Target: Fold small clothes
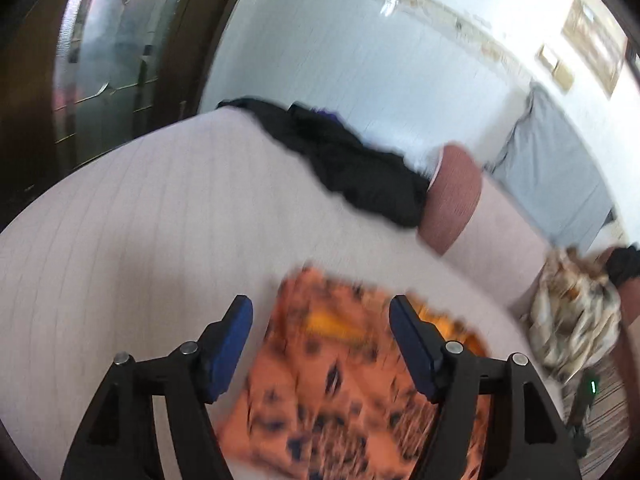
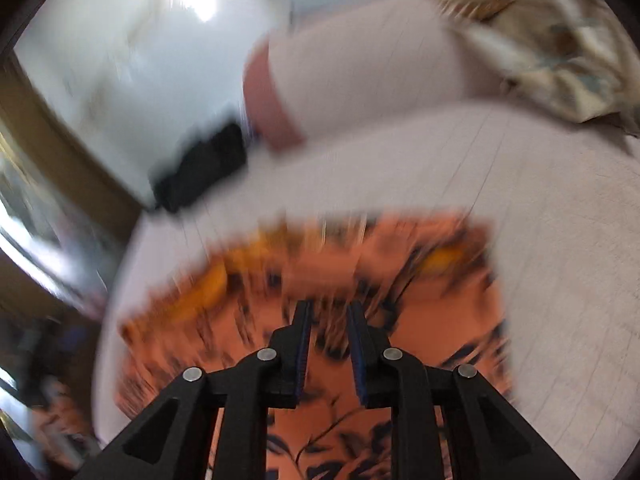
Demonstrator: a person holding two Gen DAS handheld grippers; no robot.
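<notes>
An orange garment with dark leaf print lies flat on the pale pink bed cover. It also shows in the right wrist view, blurred by motion. My left gripper is open and empty above the garment's left part. My right gripper hangs over the middle of the garment with a narrow gap between its jaws, nothing clearly held in them.
A black garment lies at the bed's far edge beside a pink bolster pillow. A cream patterned cloth sits at the right, also in the right wrist view. A wooden door stands behind.
</notes>
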